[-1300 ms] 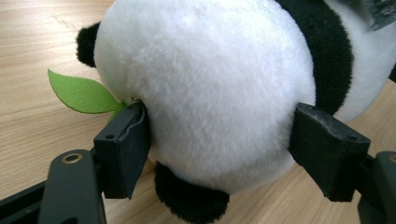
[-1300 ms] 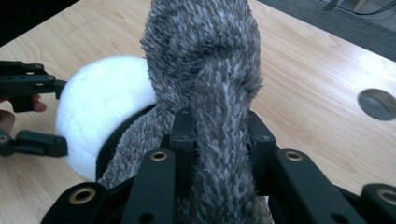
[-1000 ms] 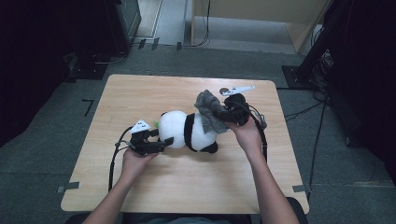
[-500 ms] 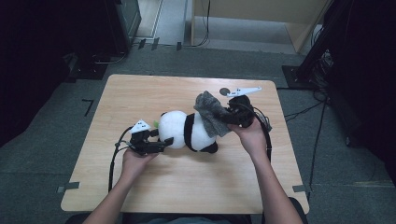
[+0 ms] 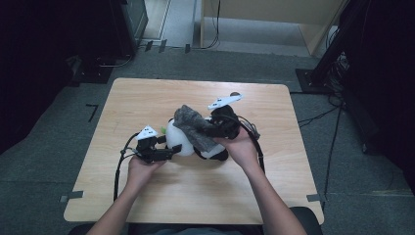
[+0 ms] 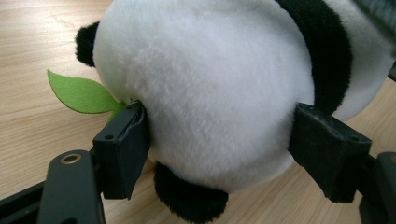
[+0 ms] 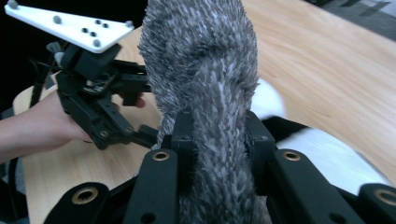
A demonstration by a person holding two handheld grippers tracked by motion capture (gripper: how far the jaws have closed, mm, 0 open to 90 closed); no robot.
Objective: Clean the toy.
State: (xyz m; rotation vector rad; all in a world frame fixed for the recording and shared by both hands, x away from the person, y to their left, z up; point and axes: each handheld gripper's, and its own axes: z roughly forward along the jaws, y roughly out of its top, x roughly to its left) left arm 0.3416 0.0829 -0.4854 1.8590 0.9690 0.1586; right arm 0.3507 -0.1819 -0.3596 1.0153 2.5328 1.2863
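The fuzzy grey cloth point(image 7: 205, 88) is being pinched tight by the right gripper point(image 7: 218, 135), draped over a plush black-and-white panda point(image 5: 195, 139). The panda's round white head is being squeezed by the left gripper point(image 6: 219, 140), mid-way on the wooden table point(image 5: 274, 191).

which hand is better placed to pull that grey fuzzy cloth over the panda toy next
Right. The right gripper is already shut on the grey cloth, draped over the plush panda. The left gripper is clamped on the panda's white body, steadying it on the table.
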